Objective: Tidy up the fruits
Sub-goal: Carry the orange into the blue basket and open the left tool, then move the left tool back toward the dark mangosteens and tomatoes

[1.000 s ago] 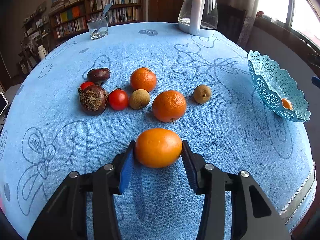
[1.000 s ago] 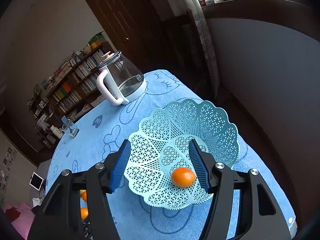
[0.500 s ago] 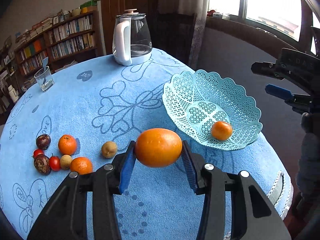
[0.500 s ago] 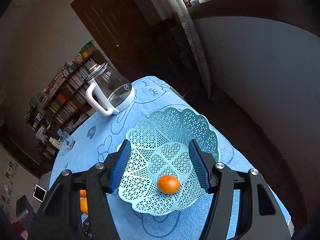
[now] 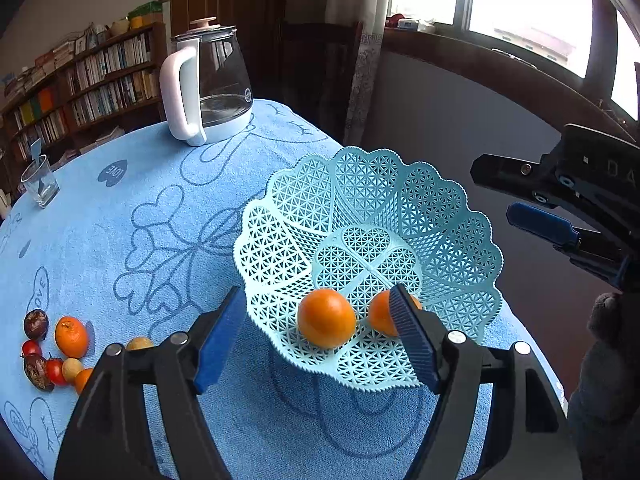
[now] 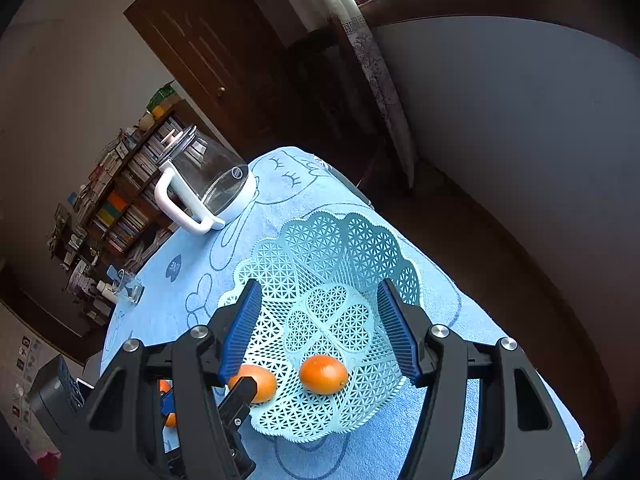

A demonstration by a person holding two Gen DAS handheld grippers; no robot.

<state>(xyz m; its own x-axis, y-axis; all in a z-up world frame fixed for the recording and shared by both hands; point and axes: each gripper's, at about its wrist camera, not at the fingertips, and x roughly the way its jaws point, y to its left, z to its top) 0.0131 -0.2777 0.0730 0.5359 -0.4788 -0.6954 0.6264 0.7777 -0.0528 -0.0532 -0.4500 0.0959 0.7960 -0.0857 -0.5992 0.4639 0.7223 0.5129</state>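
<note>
A light-blue lattice basket stands on the blue tablecloth near the table's right edge. Two oranges lie in it: one between my left fingers' tips, one partly behind the right finger. My left gripper is open over the basket's near rim, holding nothing. My right gripper is open and empty above the basket; the two oranges show below it. It also shows at the right in the left wrist view. More fruit lies at the left.
A glass kettle with a white handle stands at the table's far side. A drinking glass stands at the far left. The loose fruit includes an orange, tomatoes, dark fruits and small brown fruits. Table edge drops right of the basket.
My left gripper carried the orange from the fruit group over to the basket, opened, and the orange now lies in the basket. My right gripper rose slightly above the basket, still open.
</note>
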